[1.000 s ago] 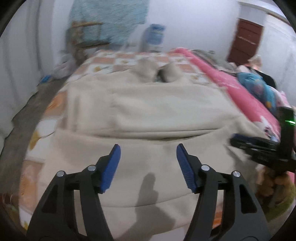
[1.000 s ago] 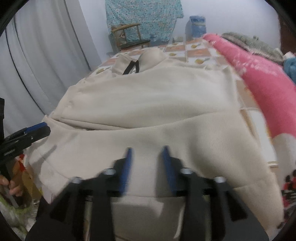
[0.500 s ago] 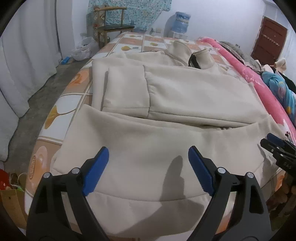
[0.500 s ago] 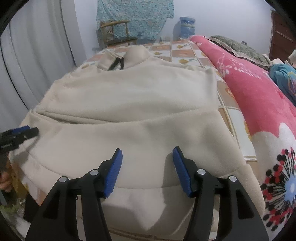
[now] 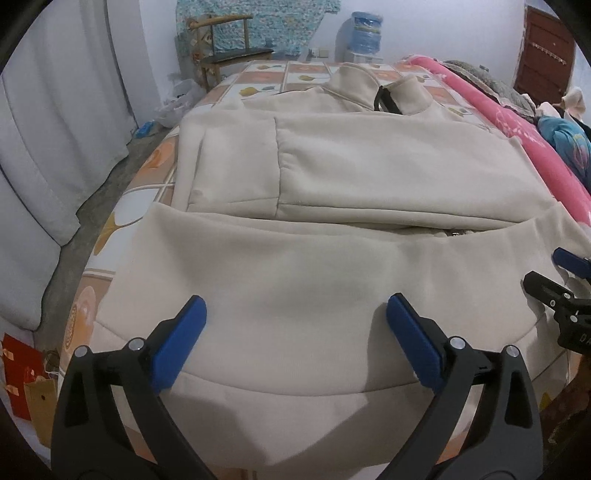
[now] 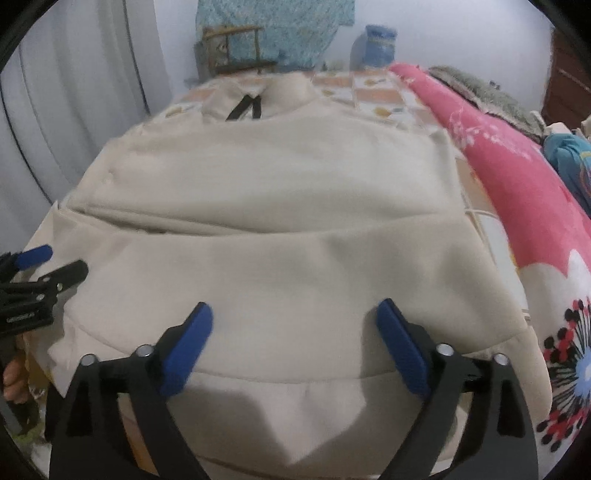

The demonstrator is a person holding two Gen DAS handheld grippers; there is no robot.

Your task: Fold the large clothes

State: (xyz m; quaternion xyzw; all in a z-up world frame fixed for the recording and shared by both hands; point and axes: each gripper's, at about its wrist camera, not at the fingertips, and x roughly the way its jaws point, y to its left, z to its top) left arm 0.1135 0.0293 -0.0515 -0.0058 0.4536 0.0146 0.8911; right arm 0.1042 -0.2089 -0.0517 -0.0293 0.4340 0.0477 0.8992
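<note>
The cream sweatshirt (image 5: 332,177) fills the centre of both views, spread on a bed with a tiled-pattern sheet (image 5: 162,155), collar toward the top of the frame. Its lower part is doubled up over the body, and one sleeve (image 5: 236,162) lies folded across the chest at centre left — likely so the garment narrows into a tidy rectangle before the next fold.

The left gripper (image 5: 295,332) hangs at the bottom of its frame, blue pads spread wide apart above the near hem and pinching nothing. The right gripper (image 6: 293,334) sits the same way in its own view, jaws wide and empty above the hem band; both seem poised to take the near edge.

Around the work: a pink floral blanket (image 6: 517,184) runs along the right edge, just beside the sweatshirt, and could catch the cloth if it slides that way. A wooden chair (image 5: 221,44) and a water jug (image 5: 364,27) stand at the top, well apart; white curtains (image 5: 55,129) hang at left.
</note>
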